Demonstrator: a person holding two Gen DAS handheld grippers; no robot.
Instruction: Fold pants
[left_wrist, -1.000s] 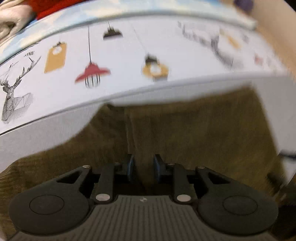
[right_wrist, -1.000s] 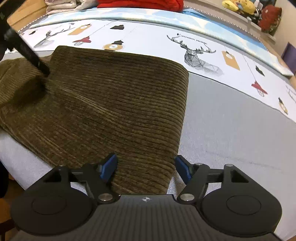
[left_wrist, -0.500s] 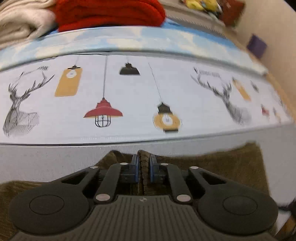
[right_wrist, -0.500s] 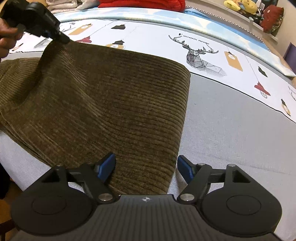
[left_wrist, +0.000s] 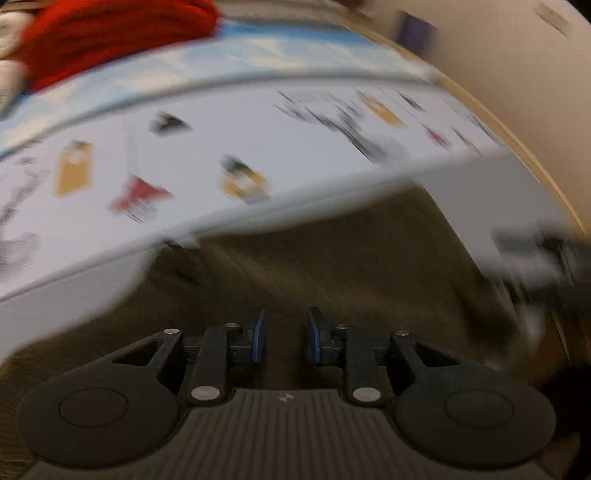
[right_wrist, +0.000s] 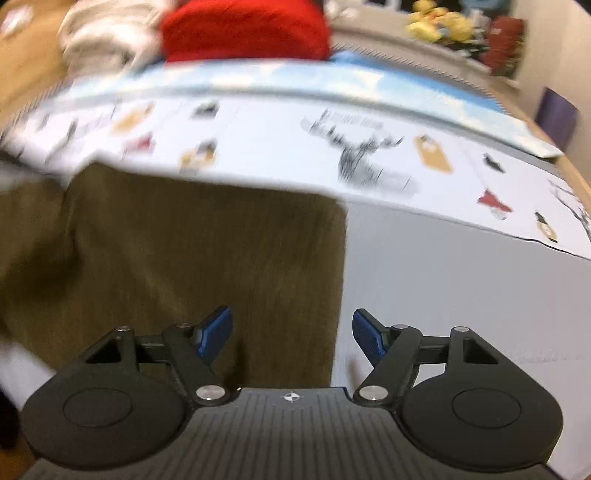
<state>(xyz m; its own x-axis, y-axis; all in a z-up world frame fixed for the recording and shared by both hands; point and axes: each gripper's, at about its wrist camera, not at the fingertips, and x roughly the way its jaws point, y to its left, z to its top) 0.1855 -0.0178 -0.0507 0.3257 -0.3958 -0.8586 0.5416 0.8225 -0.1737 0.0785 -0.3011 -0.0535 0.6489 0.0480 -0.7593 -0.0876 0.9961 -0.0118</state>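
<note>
**Left jaws let the fold go**

Half a second ago my left gripper (left_wrist: 284, 341) was pinched shut on a ridge of the pants (left_wrist: 332, 266), lifted up near the printed sheet (left_wrist: 207, 147). Now its jaws are opening, with a clear gap between the blue pads (left_wrist: 258, 338) and no cloth caught in it; the brown corduroy lies flat beneath them. I read that as the release after dragging that edge into place.

My right gripper (right_wrist: 291, 334) hangs wide open, as it was a second ago, holding nothing. It straddles the pants' right edge (right_wrist: 338, 295), where brown cloth meets the grey cover (right_wrist: 461, 277).

The pants lie on the bed as a squared-off block, far edge beside the printed sheet. Both views are blurred, so I cannot tell how neat the layers are. One fold seems set; another likely remains.
</note>
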